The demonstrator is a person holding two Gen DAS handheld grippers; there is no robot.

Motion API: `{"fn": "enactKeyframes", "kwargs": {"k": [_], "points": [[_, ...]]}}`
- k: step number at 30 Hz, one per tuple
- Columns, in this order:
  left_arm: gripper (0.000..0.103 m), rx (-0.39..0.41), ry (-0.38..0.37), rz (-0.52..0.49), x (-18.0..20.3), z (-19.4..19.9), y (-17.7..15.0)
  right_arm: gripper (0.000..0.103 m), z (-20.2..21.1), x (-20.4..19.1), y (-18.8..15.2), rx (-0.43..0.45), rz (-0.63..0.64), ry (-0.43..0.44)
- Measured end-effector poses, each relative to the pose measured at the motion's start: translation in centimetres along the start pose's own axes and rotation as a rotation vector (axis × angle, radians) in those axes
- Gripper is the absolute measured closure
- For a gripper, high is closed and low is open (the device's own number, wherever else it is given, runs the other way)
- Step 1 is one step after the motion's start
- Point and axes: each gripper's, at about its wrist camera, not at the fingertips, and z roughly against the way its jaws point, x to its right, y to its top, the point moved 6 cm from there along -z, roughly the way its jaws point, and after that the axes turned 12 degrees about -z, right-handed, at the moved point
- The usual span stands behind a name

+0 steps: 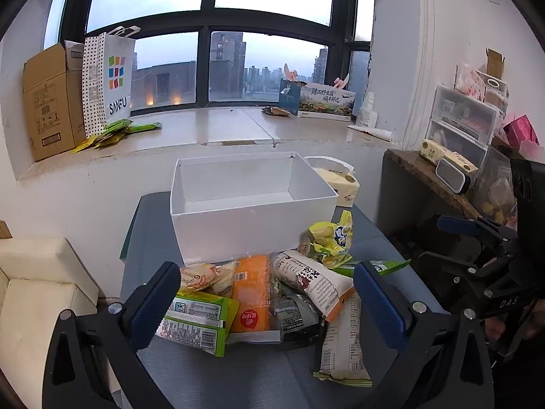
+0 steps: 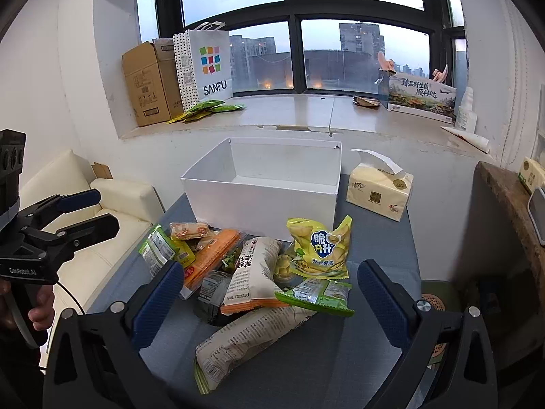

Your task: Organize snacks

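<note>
An empty white box stands open at the back of the grey-blue table. A pile of snack packets lies in front of it: an orange packet, a yellow chips bag, a white packet with an orange edge, green packets and a long pale packet. My left gripper hovers open over the pile's left side. My right gripper hovers open over its right side. Neither holds anything.
A tissue pack sits right of the box. A cream sofa lies left of the table. A wooden shelf with plastic drawers is on the right. The window sill behind holds a cardboard box and a paper bag.
</note>
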Motion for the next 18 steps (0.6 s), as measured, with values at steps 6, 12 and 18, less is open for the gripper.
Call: {"fn": "enactKeyframes", "kwargs": {"k": [6, 12, 18], "points": [[0.0, -0.006, 0.001, 0.0, -0.1, -0.08, -0.09, 0.0, -0.07, -0.03, -0.05, 0.001, 0.0, 0.004], [0.0, -0.009, -0.005, 0.0, 0.04, -0.21, -0.21, 0.0, -0.09, -0.05, -0.07, 0.001, -0.002, 0.004], [0.0, -0.015, -0.015, 0.017, -0.16, -0.29, -0.24, 0.0, -0.04, 0.02, -0.13, 0.001, -0.005, 0.006]]}}
